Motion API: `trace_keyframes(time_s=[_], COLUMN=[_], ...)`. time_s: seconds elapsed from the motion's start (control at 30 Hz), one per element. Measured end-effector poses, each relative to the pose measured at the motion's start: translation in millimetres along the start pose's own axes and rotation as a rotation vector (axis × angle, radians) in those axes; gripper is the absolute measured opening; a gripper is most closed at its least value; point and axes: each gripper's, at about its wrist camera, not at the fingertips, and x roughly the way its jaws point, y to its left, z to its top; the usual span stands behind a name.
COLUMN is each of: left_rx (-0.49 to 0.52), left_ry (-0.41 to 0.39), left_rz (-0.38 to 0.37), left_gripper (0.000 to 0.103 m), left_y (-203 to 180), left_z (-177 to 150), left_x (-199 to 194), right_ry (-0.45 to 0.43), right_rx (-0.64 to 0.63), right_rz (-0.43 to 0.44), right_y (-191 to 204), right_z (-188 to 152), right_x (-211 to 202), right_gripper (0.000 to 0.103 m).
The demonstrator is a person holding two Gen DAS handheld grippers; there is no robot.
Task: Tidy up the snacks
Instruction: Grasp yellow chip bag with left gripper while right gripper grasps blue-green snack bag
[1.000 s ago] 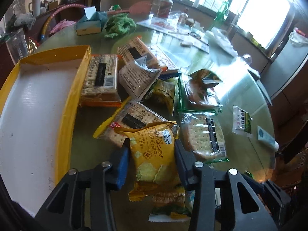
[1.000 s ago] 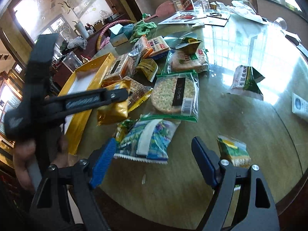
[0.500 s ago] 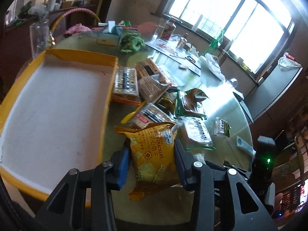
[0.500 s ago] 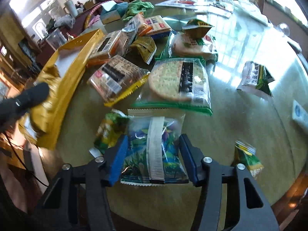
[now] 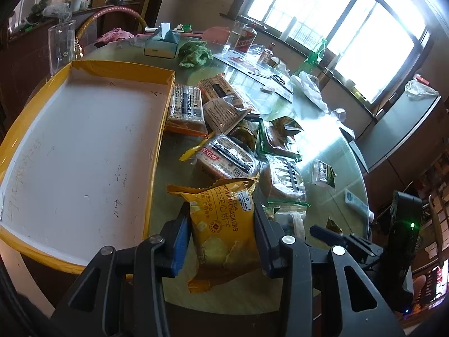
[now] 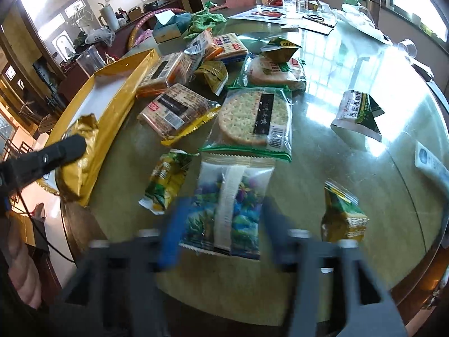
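Note:
My left gripper [image 5: 221,224] is shut on a yellow cheese cracker packet [image 5: 224,224] and holds it above the table, next to the yellow-rimmed white tray [image 5: 84,151]. The packet also shows in the right wrist view [image 6: 80,157], at the tray's near corner [image 6: 112,104]. My right gripper [image 6: 221,224] is blurred by motion; its fingers stand either side of a blue and white snack packet [image 6: 230,210] on the table. Whether it grips is unclear. A pile of biscuit packs [image 6: 252,118] lies behind.
A small green-yellow packet [image 6: 165,179] lies left of the blue one, another [image 6: 342,213] to the right, and a green-white packet [image 6: 359,112] farther right. A tissue box [image 5: 161,46], green cloth [image 5: 195,54], bottles [image 5: 242,38] and papers sit at the table's far side.
My left gripper has lifted the yellow packet and carried it back beside the tray. My right gripper has closed in around the blue and white packet.

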Motion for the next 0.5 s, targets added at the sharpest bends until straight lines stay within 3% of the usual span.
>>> trace_keyframes(time_s=[0.2,0.5], left_rx=[-0.001,-0.005], left_ry=[-0.001,-0.001], left_rz=[0.011,0.024], left_gripper=[0.042,0.042], left_y=[2.9,5.5], left_z=[-4.7,-6.4], left_x=[-2.4,-3.3], right_ry=[0.038,0.01], right_rx=[-0.018,-0.077], right_rz=[-0.078,-0.195], right_y=[8.2,18.0], right_z=[2.8,0.6], right_x=[16.9,23.2], right_gripper=[0.066,0.063])
